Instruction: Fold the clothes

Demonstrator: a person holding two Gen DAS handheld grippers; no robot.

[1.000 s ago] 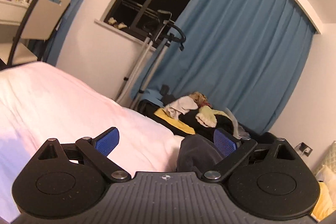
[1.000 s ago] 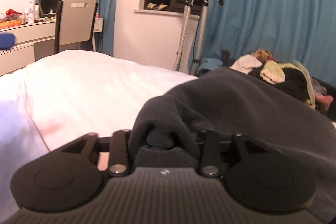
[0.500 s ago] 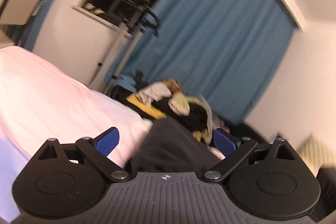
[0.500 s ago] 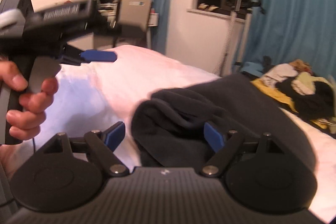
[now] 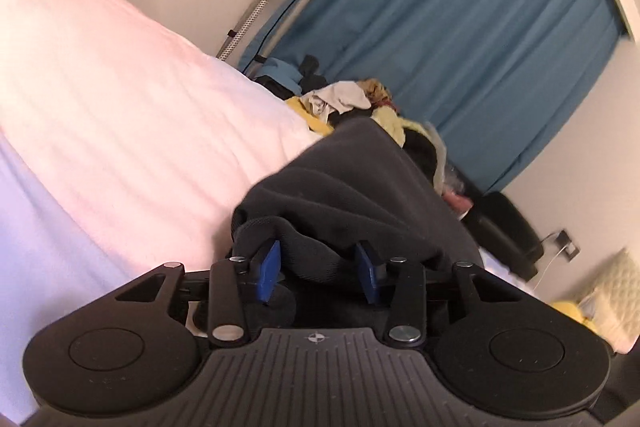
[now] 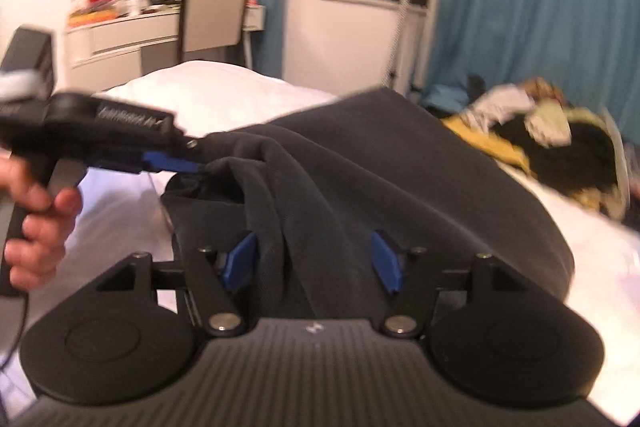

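A dark grey garment [image 5: 360, 187] lies bunched on the white bed [image 5: 120, 99]. In the left wrist view my left gripper [image 5: 318, 269] has its blue pads partly closed around a fold of the garment's near edge. In the right wrist view the same garment [image 6: 400, 167] spreads over the bed [image 6: 208, 91]. My right gripper [image 6: 312, 261] is open, its pads apart on either side of a raised fold. The left gripper [image 6: 176, 163] shows at the left of that view, its blue pad at the garment's edge.
A pile of mixed clothes [image 6: 552, 135] lies at the bed's far right, also in the left wrist view [image 5: 360, 103]. Blue curtains [image 5: 460, 27], a garment steamer stand [image 6: 404, 7], a chair [image 6: 212, 11] and a cluttered dresser [image 6: 108, 27] stand beyond the bed.
The right gripper opened and let go of the garment fold. The left gripper moved in from open air and narrowed around the garment's edge.
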